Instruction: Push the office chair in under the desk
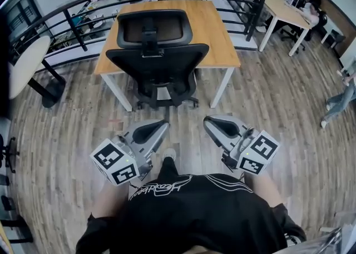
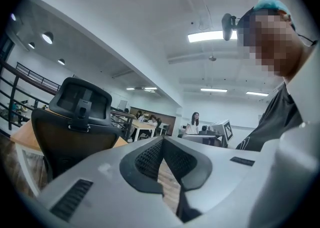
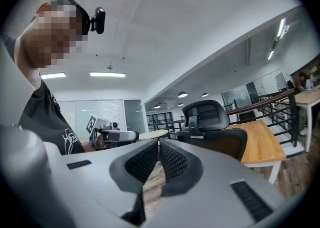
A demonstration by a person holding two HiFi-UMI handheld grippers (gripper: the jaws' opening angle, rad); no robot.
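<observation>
A grey-brown wooden plank floor (image 1: 289, 114) fills most of the head view, fenced at the far side by a black metal railing with a brown handrail (image 1: 72, 4). Against that railing stands the rectangular desk with a light wood top and white legs (image 1: 219, 36).

The black office chair with mesh back and headrest (image 1: 158, 58) stands between the desk's two near legs, its back turned to the person. The backrest sits at the desk's near edge and the headrest overlaps the top. The wheeled base lies between the legs, but the backrest hides how far the seat reaches under.

A round pale table on a black foot (image 1: 22, 61) stands at the left. A second wood-topped desk with white legs (image 1: 283, 11) stands at the upper right, with people sitting beyond it.

At the bottom, the person's black T-shirt (image 1: 206, 219) carries a white script print across the chest, too curved and small to read.

The left gripper (image 1: 165, 124) and the right gripper (image 1: 207, 120), both grey with black ribbed pads, point towards the chair side by side. They are well apart from it, with bare floor between. Each gripper view shows its jaws clenched tip to tip with nothing between them. Each gripper bears a white cube printed with black square marker patterns, without letters. A pale shoe (image 1: 168, 153) shows between the two grippers.
</observation>
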